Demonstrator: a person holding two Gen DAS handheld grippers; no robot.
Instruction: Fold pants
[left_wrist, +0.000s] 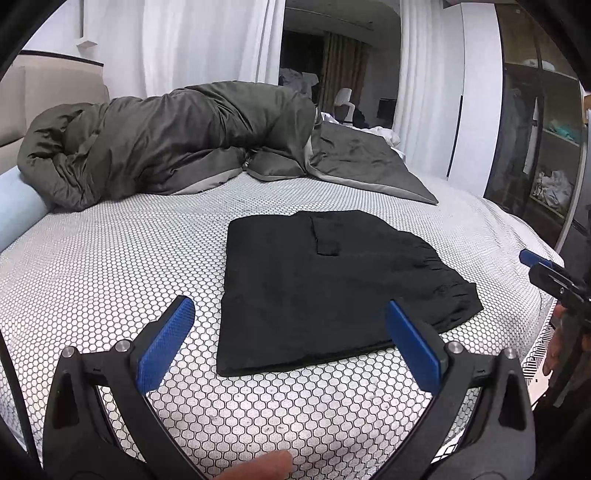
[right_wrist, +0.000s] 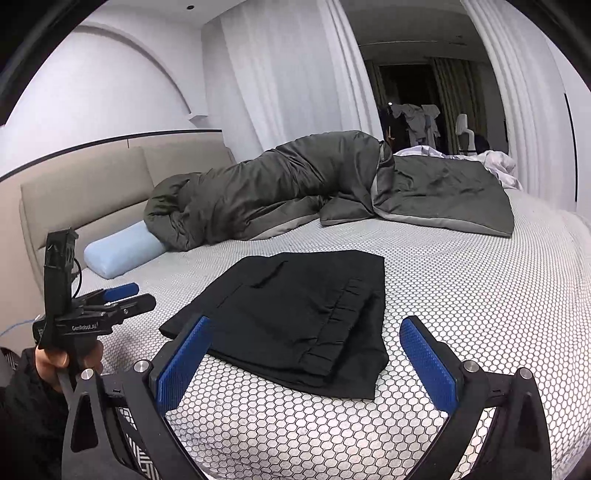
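Pants (left_wrist: 332, 291) lie folded at frame centre on the bed (left_wrist: 110, 266); left gripper (left_wrist: 290, 341) and right gripper (right_wrist: 304, 356) hover spread, empty. A careless brush could undo the fold.

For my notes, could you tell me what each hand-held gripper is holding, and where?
Nothing: left hand-held gripper and right hand-held gripper are open, clear of the folded black pants.

A home bedroom: a wide bed (left_wrist: 110, 266) under a white honeycomb-patterned cover, a padded beige headboard (right_wrist: 92, 184), a rumpled dark grey duvet (left_wrist: 166, 147), a pale blue bolster pillow (right_wrist: 122, 247), white floor-length curtains (right_wrist: 288, 74), and a glass-fronted wardrobe (left_wrist: 535, 147) holding clothes.
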